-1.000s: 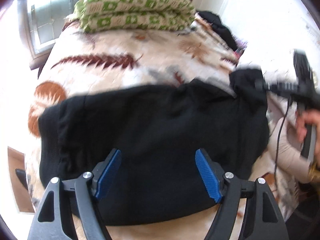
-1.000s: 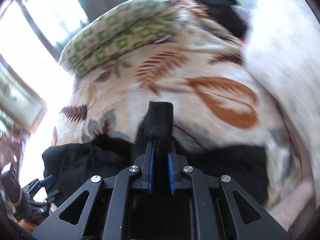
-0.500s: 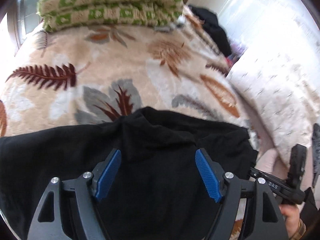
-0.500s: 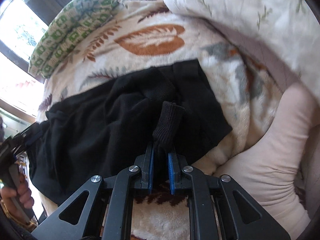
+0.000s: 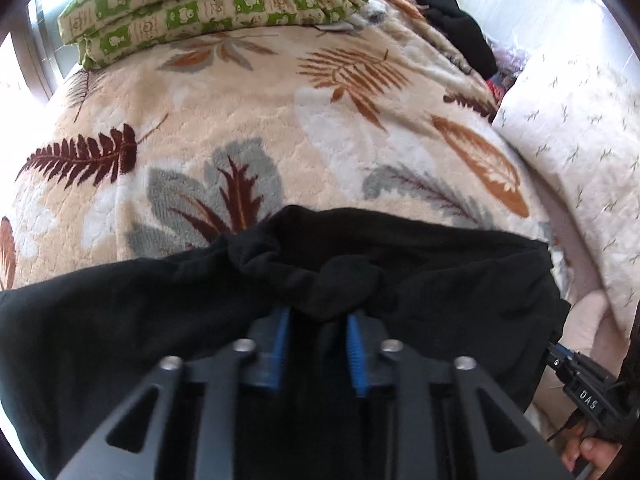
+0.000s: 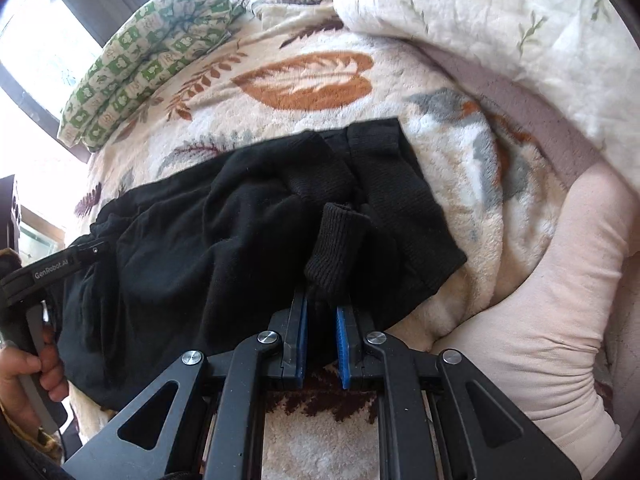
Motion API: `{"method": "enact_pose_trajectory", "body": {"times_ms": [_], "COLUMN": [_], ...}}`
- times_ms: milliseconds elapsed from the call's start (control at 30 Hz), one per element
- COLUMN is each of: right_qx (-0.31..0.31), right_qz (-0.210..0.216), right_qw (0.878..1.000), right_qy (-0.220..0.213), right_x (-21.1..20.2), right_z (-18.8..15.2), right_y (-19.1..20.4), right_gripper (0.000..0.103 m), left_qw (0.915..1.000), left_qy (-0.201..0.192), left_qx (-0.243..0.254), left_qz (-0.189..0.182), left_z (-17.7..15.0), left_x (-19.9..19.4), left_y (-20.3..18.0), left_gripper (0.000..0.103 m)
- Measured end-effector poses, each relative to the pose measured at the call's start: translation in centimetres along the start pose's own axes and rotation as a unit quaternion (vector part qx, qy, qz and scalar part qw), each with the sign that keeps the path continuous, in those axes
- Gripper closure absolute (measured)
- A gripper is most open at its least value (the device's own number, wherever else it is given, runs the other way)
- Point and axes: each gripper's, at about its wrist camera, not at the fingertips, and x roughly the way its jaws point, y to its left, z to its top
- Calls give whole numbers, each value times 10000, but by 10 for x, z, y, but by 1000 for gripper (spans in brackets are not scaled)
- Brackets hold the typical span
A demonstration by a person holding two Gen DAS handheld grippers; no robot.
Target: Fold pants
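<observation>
The black pants lie bunched across the near part of a leaf-patterned blanket; they also show in the right wrist view. My left gripper is shut on a bunched fold of the pants near their middle. My right gripper is shut on a ribbed black cuff at the pants' right end. The right gripper also shows at the lower right of the left wrist view, and the left gripper at the left of the right wrist view.
A folded green-and-white checked quilt lies at the far end of the bed. A white flowered duvet and a pink pillow lie on the right. Dark clothes are heaped at the far right. A window is behind.
My left gripper has shut on a fold of the pants; it was open above them. My right gripper has carried the cuff down and holds it low over the pants.
</observation>
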Motion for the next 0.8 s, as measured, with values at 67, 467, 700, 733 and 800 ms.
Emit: {"method": "enact_pose_trajectory", "body": {"times_ms": [67,467,700,733,800], "right_qx": [2,-445,-292,-257,-242], "right_qz": [-54,-453,-475,-527,-693], "right_qw": [9998,9979,9984,9983,9970], "right_qy": [-214,-128,8,-52,-248], "right_x": [-8,5,-13,-18,-32], "right_z": [2,-4,11,14,22], "right_y": [0,4,-9,-10,-16], "right_gripper": [91,90,69,66,61], "left_qw": [9999,9997,9995,9992,9988], "left_qy": [-98,-99,-217,-323,-419], "left_qx": [-75,-172,-179,-138,10], "left_qz": [39,173,-109,-166,-244], "left_z": [1,2,7,8,10], "left_x": [-3,8,-18,-25,-33], "left_y": [0,-3,-5,-8,-14], "left_gripper": [81,81,39,38,37]}}
